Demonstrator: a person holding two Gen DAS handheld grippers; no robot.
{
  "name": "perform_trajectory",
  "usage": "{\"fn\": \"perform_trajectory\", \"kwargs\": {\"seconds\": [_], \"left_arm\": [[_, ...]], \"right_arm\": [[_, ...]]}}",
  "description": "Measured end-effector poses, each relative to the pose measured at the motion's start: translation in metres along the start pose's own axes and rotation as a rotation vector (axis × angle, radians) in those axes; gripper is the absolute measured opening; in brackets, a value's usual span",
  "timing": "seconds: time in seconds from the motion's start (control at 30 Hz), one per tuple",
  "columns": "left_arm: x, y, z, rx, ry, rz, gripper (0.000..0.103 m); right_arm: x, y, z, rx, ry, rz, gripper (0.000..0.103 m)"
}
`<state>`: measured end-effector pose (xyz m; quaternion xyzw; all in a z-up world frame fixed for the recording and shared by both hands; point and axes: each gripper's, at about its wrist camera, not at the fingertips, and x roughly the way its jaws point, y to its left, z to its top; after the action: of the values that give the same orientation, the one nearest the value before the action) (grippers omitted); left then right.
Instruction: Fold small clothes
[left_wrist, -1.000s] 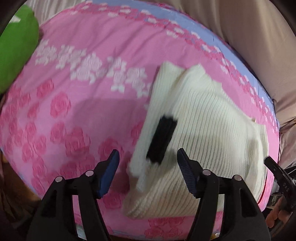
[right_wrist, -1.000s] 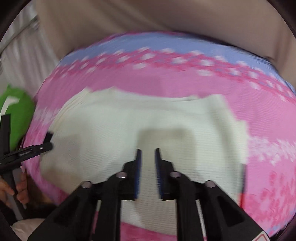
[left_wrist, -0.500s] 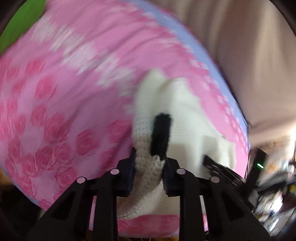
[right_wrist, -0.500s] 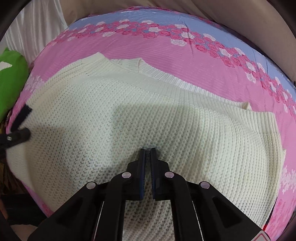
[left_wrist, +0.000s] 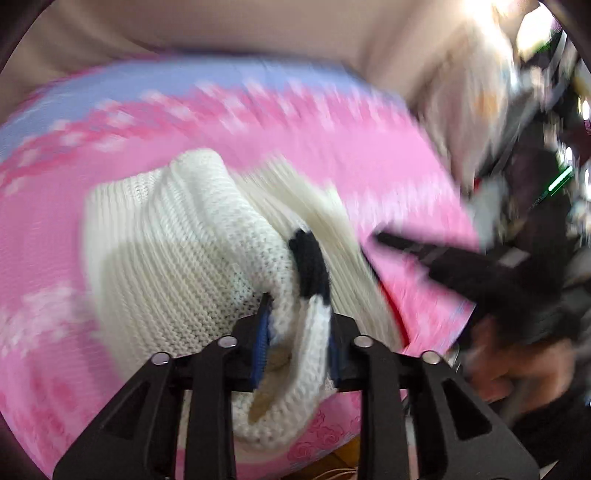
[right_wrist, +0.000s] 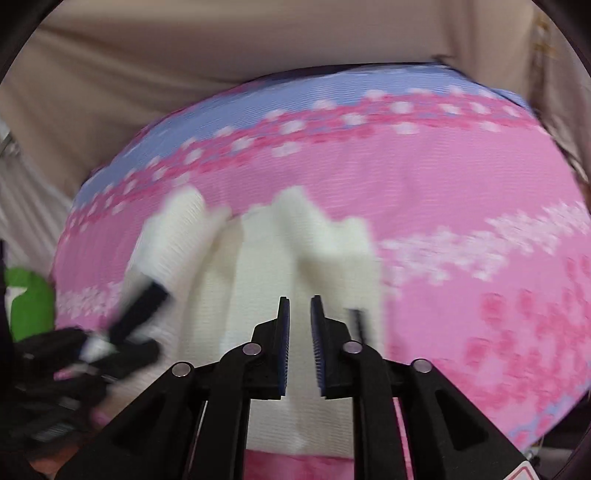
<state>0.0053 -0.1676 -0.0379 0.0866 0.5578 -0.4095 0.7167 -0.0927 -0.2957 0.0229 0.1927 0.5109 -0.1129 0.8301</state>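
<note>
A cream knitted sweater (left_wrist: 177, 251) lies bunched on the pink rose bedspread (left_wrist: 332, 129). My left gripper (left_wrist: 299, 314) pinches a fold of its edge just below a black band (left_wrist: 310, 262); the jaws are opening, with the knit still packed between the pads. In the right wrist view the sweater (right_wrist: 266, 258) lies folded in ridges. My right gripper (right_wrist: 299, 301) hovers over its near part, its jaws opening to a narrow gap with nothing between them. The left gripper (right_wrist: 110, 347) shows blurred at lower left, beside the black band (right_wrist: 142, 310).
The bedspread (right_wrist: 461, 203) has a lilac border at the far side, against a beige padded wall (right_wrist: 221, 55). A green object (right_wrist: 29, 306) lies off the left edge. Dark clutter (left_wrist: 535, 147) stands past the bed's right edge. A person's hand (left_wrist: 517, 369) holds the right gripper.
The left gripper closed on the sweater's black-banded edge and swept it sideways over the body, rolling as it went. The right gripper's jaws parted slightly and it drew back.
</note>
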Motion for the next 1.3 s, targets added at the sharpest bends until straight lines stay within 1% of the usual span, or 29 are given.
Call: {"fn": "perform_trajectory", "kwargs": {"seconds": [0.03, 0.07, 0.1, 0.13, 0.17, 0.2, 0.23, 0.27, 0.3, 0.33, 0.37, 0.4, 0.47, 0.53, 0.57, 0.63, 0.67, 0.73, 0.77, 0.8, 0.83, 0.87, 0.97, 1.03, 1.1, 1.13, 1.23, 1.3], "left_arm": [[0.013, -0.008, -0.003, 0.022, 0.039, 0.006, 0.037], [0.021, -0.014, -0.002, 0.035, 0.056, 0.026, 0.038], [0.019, -0.019, -0.005, 0.040, 0.042, 0.057, 0.044], [0.012, -0.020, -0.006, 0.042, 0.015, 0.056, 0.050], [-0.004, -0.019, -0.008, 0.037, -0.040, 0.060, 0.068], [-0.022, -0.015, -0.011, 0.025, -0.099, 0.086, 0.075], [-0.036, -0.010, -0.012, 0.015, -0.142, 0.116, 0.077], [-0.047, -0.003, -0.011, 0.004, -0.170, 0.148, 0.080], [-0.058, 0.007, -0.013, -0.013, -0.189, 0.180, 0.082], [-0.068, 0.018, -0.016, -0.037, -0.207, 0.213, 0.082], [-0.074, 0.030, -0.019, -0.060, -0.217, 0.241, 0.082], [-0.082, 0.043, -0.026, -0.089, -0.219, 0.278, 0.082], [-0.087, 0.064, -0.037, -0.138, -0.204, 0.341, 0.082], [-0.089, 0.083, -0.052, -0.183, -0.190, 0.378, 0.082], [-0.091, 0.090, -0.062, -0.208, -0.184, 0.388, 0.082], [-0.091, 0.098, -0.070, -0.252, -0.173, 0.394, 0.082], [-0.091, 0.100, -0.071, -0.266, -0.171, 0.396, 0.082], [-0.097, 0.104, -0.081, -0.285, -0.178, 0.409, 0.082], [-0.099, 0.105, -0.082, -0.291, -0.179, 0.416, 0.082], [-0.100, 0.106, -0.083, -0.296, -0.180, 0.420, 0.082], [-0.100, 0.107, -0.083, -0.303, -0.180, 0.426, 0.082], [-0.100, 0.108, -0.084, -0.308, -0.181, 0.429, 0.082], [-0.103, 0.107, -0.084, -0.317, -0.183, 0.433, 0.082], [-0.101, 0.105, -0.082, -0.315, -0.180, 0.437, 0.082], [-0.100, 0.105, -0.081, -0.308, -0.176, 0.437, 0.082], [-0.098, 0.104, -0.078, -0.301, -0.171, 0.439, 0.082], [-0.093, 0.097, -0.071, -0.261, -0.161, 0.444, 0.082], [-0.090, 0.093, -0.067, -0.239, -0.153, 0.446, 0.082]], "right_arm": [[-0.002, -0.012, -0.003, 0.019, 0.006, 0.000, 0.019], [-0.005, -0.027, -0.007, 0.056, 0.014, 0.004, 0.022], [-0.007, -0.036, -0.011, 0.084, 0.016, 0.013, 0.025], [-0.009, -0.039, -0.014, 0.095, 0.016, 0.020, 0.027], [-0.012, -0.041, -0.017, 0.100, 0.010, 0.037, 0.030], [-0.016, -0.039, -0.018, 0.102, 0.000, 0.063, 0.040], [-0.019, -0.033, -0.019, 0.099, -0.009, 0.094, 0.046], [-0.020, -0.024, -0.018, 0.095, -0.014, 0.123, 0.058], [-0.019, -0.014, -0.017, 0.087, -0.016, 0.167, 0.065], [-0.013, -0.002, -0.012, 0.077, -0.011, 0.195, 0.066], [-0.009, 0.007, -0.009, 0.068, -0.006, 0.210, 0.070], [-0.001, 0.017, -0.005, 0.058, 0.006, 0.216, 0.070], [0.020, 0.032, 0.001, 0.044, 0.044, 0.210, 0.070], [0.047, 0.047, 0.004, 0.039, 0.115, 0.177, 0.070], [0.059, 0.054, 0.003, 0.029, 0.149, 0.169, 0.070], [0.077, 0.066, -0.003, 0.008, 0.206, 0.160, 0.070], [0.081, 0.070, -0.005, -0.005, 0.219, 0.159, 0.071], [0.082, 0.082, -0.010, -0.041, 0.217, 0.140, 0.068], [0.082, 0.088, -0.012, -0.064, 0.213, 0.129, 0.058], [0.081, 0.092, -0.012, -0.073, 0.212, 0.126, 0.046], [0.081, 0.093, -0.012, -0.065, 0.215, 0.137, 0.038], [0.081, 0.094, -0.011, -0.059, 0.216, 0.148, 0.024], [0.067, 0.099, -0.002, -0.064, 0.185, 0.195, 0.019], [0.047, 0.100, 0.006, -0.068, 0.144, 0.245, 0.018], [0.018, 0.096, 0.016, -0.056, 0.081, 0.318, 0.018], [0.005, 0.092, 0.020, -0.055, 0.053, 0.331, 0.018], [-0.025, 0.073, 0.023, -0.039, -0.016, 0.306, 0.018], [-0.027, 0.047, 0.015, -0.021, -0.021, 0.238, 0.018]]}}
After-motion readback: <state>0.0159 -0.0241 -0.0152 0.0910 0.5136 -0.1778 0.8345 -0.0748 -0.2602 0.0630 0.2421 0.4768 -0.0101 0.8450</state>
